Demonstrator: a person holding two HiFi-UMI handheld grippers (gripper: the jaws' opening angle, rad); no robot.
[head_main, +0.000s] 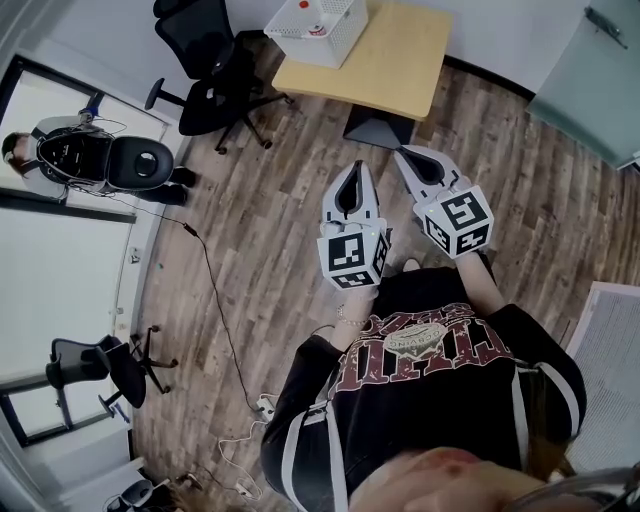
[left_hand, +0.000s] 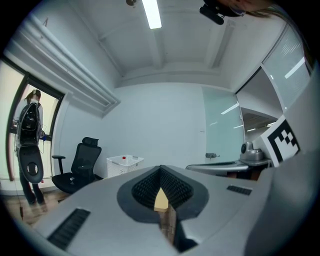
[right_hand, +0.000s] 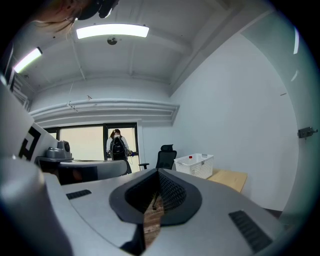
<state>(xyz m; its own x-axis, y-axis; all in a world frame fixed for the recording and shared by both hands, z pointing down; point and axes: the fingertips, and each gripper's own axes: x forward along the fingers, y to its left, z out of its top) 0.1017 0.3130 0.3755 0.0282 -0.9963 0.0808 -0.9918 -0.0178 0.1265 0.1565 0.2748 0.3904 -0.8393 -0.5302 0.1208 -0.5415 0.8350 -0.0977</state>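
Both your jaw pairs are pressed together with nothing between them. Your left gripper (head_main: 357, 168) and right gripper (head_main: 402, 153) hang side by side above the wooden floor (head_main: 262, 262), near the desk (head_main: 392, 62) bearing a white basket (head_main: 318, 30).

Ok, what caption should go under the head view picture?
Both shut, the left gripper and right gripper hover over a wooden floor, facing a desk with a white basket.
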